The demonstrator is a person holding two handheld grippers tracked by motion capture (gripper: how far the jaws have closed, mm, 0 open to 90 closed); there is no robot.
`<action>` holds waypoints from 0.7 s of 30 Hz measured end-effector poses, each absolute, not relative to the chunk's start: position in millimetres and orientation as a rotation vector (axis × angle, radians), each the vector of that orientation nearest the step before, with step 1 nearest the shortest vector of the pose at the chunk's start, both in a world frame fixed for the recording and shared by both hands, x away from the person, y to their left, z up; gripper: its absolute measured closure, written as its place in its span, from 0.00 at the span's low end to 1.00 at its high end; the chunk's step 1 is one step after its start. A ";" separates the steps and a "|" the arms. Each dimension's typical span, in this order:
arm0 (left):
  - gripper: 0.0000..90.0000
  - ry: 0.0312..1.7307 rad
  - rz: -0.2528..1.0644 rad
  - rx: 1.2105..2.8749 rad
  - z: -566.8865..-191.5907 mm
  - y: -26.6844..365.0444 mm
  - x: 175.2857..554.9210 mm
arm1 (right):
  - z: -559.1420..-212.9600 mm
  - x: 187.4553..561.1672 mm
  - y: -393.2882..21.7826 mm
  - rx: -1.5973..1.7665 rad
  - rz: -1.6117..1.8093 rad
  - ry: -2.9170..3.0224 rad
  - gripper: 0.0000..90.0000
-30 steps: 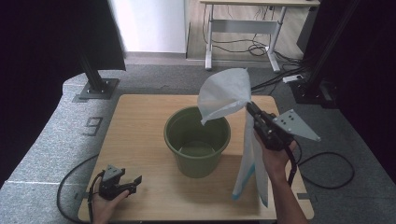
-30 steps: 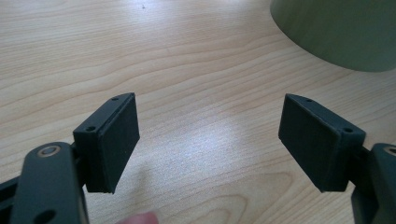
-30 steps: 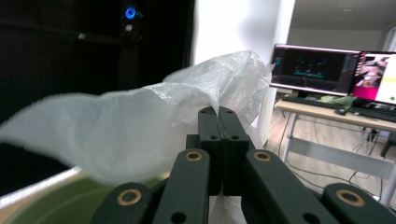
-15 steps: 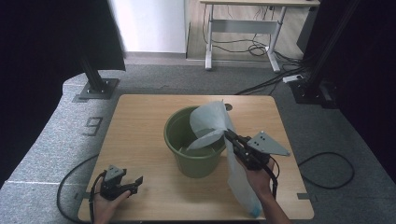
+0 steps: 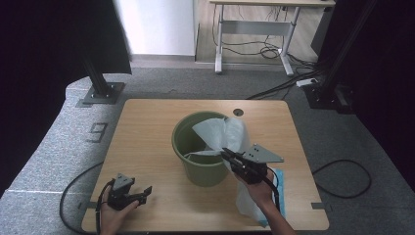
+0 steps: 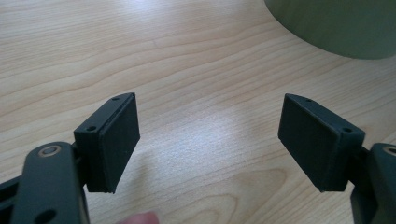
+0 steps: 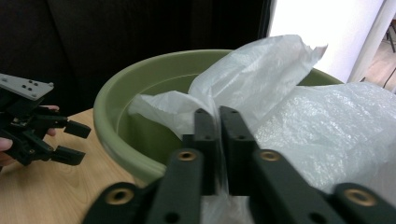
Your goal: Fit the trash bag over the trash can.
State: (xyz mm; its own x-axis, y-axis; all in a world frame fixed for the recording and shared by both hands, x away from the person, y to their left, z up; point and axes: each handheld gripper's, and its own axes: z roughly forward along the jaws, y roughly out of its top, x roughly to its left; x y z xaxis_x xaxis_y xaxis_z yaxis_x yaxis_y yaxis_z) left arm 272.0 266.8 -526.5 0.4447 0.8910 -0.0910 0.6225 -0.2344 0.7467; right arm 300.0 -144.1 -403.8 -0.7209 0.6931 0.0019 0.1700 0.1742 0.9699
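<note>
A green bucket (image 5: 177, 143) stands mid-table, and its rim (image 7: 112, 112) lies close in front of my right gripper. A thin white plastic bag (image 5: 230, 133) droops over the near right rim, with its top in the bucket and its tail on the table. My right gripper (image 5: 224, 153) is at that rim. Its jaws have just been opening and stand a narrow slit apart, with the bag's film (image 7: 280, 84) still between them (image 7: 218, 114). My left gripper (image 5: 146, 192) rests low at the front left, open and holding nothing (image 6: 208, 135).
The wooden table (image 5: 147, 122) has a small round hole at the back right (image 5: 238, 112). A blue-edged strip (image 5: 280, 177) lies under the bag's tail. Cables trail off both front corners. The bucket's wall (image 6: 336, 23) stands beyond the left jaws.
My right gripper came down and left with the bag, from above the bucket to its near rim. The bag's top now sags into the bucket. The left gripper has not moved.
</note>
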 end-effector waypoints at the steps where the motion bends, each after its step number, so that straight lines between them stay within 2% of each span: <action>1: 0.22 1.267 0.464 1.962 -526.6 266.3 272.1 | -403.5 298.8 -144.2 0.816 1.567 2.006 0.79; 3: 0.23 1.269 0.466 1.961 -526.7 266.3 272.1 | -401.7 293.1 -146.2 0.815 1.567 1.963 0.70; 5: 0.23 1.269 0.466 1.960 -526.7 266.4 272.0 | -400.8 290.8 -147.3 0.811 1.571 1.949 0.67; 6: 0.23 1.271 0.467 1.957 -526.8 266.4 271.8 | -398.3 284.5 -151.2 0.808 1.584 1.920 0.61; 10: 0.23 1.270 0.465 1.965 -528.1 265.3 272.0 | -395.7 269.9 -160.8 0.830 1.608 1.872 0.50; 16: 0.23 1.269 0.466 1.967 -527.6 265.0 271.7 | -403.6 257.5 -174.4 0.886 1.602 1.859 0.42; 21: 0.23 1.270 0.462 1.972 -529.2 263.3 272.4 | -420.9 246.8 -186.1 0.941 1.561 1.856 0.40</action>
